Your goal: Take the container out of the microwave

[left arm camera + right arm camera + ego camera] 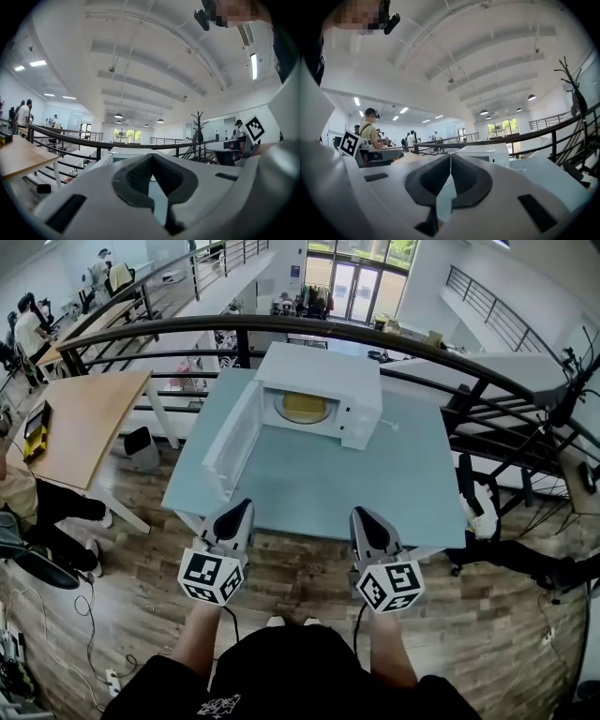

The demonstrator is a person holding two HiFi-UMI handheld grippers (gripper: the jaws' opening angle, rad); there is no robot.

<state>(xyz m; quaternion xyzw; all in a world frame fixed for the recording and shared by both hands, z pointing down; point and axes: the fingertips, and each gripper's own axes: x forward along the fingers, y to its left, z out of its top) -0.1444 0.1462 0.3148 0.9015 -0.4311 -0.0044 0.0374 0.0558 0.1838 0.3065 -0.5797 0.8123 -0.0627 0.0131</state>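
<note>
Sitting inside microwave (pixel 323 371), container (pixel 304 408) beyond fingers (pixel 234 519)

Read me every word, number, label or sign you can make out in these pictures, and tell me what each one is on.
No legible text anywhere.
Left marker cube and right marker cube: black-and-white square patterns, not words.
Shirt print: too small to read.
Microwave control panel: no readable markings.
</note>
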